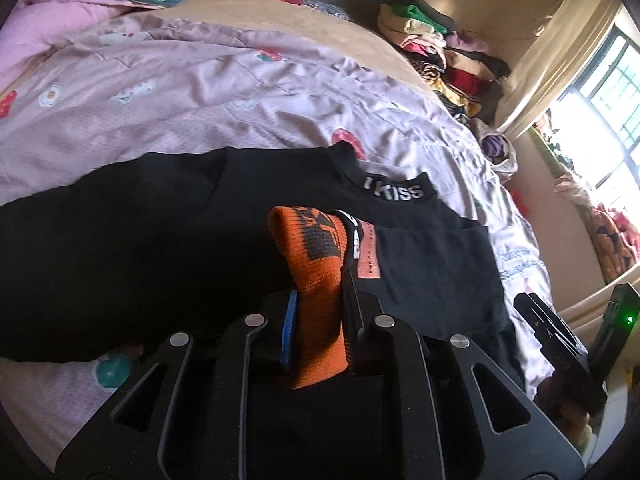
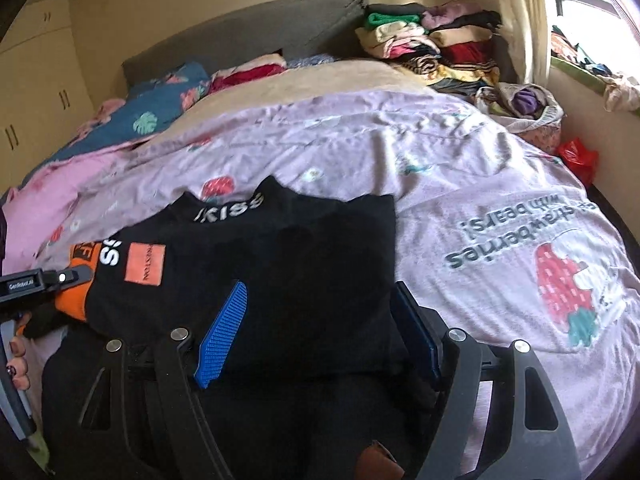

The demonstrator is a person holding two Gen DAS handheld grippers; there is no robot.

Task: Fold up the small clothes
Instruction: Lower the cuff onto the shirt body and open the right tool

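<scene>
A small black top (image 1: 168,248) with "KISS" on its collar lies on the pink bedspread (image 1: 200,92). My left gripper (image 1: 320,312) is shut on its orange cuff (image 1: 316,264), held raised over the black body. The top also shows in the right wrist view (image 2: 304,264), partly folded, with an orange patch (image 2: 145,265). My right gripper (image 2: 320,324) is open, its blue pads (image 2: 222,336) on either side of the black fabric's near edge. The left gripper (image 2: 60,280) shows at the left there, the right gripper (image 1: 560,336) at the lower right of the left wrist view.
A pile of folded clothes (image 2: 432,44) sits at the bed's far right corner by the window. Pillows (image 2: 160,108) lie at the headboard. A bundle of clothes (image 2: 524,104) and a red bag (image 2: 578,158) are at the right bed edge.
</scene>
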